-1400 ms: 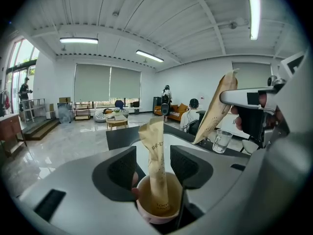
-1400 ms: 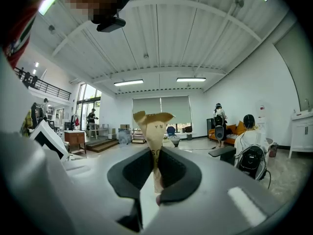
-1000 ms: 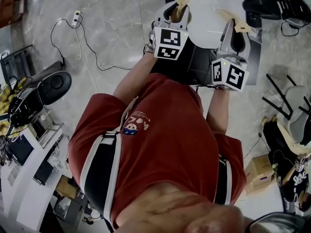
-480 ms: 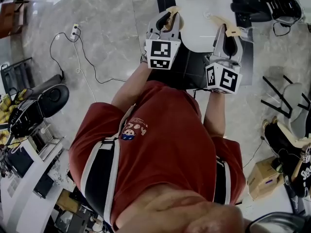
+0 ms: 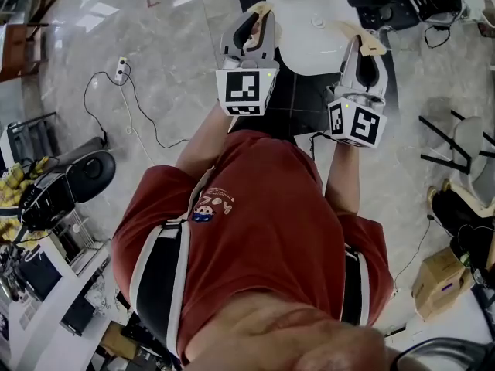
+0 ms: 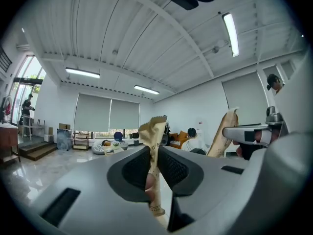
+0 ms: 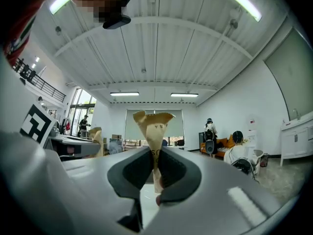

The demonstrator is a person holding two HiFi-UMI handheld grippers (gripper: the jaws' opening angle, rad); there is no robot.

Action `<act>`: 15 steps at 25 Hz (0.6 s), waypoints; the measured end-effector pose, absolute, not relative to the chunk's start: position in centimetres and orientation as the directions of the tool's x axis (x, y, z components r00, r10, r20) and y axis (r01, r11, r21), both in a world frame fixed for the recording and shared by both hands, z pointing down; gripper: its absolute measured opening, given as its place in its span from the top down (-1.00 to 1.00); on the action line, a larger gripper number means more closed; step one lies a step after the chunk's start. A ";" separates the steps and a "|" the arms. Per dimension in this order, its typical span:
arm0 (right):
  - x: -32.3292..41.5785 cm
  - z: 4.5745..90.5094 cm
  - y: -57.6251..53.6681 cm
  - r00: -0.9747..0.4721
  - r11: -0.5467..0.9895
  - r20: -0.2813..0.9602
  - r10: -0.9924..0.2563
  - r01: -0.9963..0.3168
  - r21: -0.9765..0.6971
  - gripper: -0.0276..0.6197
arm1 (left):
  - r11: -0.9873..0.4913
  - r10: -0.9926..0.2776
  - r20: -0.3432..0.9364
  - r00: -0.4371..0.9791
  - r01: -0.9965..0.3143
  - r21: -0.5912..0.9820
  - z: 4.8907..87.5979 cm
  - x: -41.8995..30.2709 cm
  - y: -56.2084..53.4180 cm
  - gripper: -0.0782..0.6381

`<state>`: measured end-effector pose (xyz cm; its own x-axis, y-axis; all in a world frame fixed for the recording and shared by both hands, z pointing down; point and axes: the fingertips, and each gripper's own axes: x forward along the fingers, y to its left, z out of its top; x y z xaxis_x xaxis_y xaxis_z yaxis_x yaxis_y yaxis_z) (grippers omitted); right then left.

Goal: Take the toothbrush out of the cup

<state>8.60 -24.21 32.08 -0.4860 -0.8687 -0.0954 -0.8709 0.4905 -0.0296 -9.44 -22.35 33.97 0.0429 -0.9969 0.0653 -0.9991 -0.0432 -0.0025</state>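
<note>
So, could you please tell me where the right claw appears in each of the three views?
Head view: the right claw is at upper right, tan tips pointing up the picture.
Left gripper view: right of centre, tan tips slanting upward.
Right gripper view: its own tan tips, together, at centre.
Shared landmark: the left claw, centre in its own view, at left in the right's; its jaws have just been closing, with nothing between them.
</note>
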 end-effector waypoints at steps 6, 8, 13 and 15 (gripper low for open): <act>12.4 30.4 -22.0 -0.422 0.426 -0.135 -0.897 -0.905 -0.005 0.81 | -0.075 -0.994 -0.080 0.076 -0.997 -0.022 29.5 -7.4 -20.1 0.64; 13.8 29.9 -21.2 -0.396 0.400 -0.150 -0.906 -0.916 0.004 0.81 | -0.087 -0.988 -0.121 0.091 -0.996 -0.035 28.6 -6.6 -19.3 0.64; 16.2 29.6 -19.0 -0.356 0.357 -0.170 -0.919 -0.934 0.024 0.81 | -0.108 -0.981 -0.159 0.116 -0.993 -0.055 28.4 -4.9 -17.3 0.64; 16.5 29.6 -18.4 -0.353 0.354 -0.177 -0.919 -0.935 0.022 0.81 | -0.114 -0.977 -0.172 0.122 -0.992 -0.056 28.4 -4.4 -16.7 0.64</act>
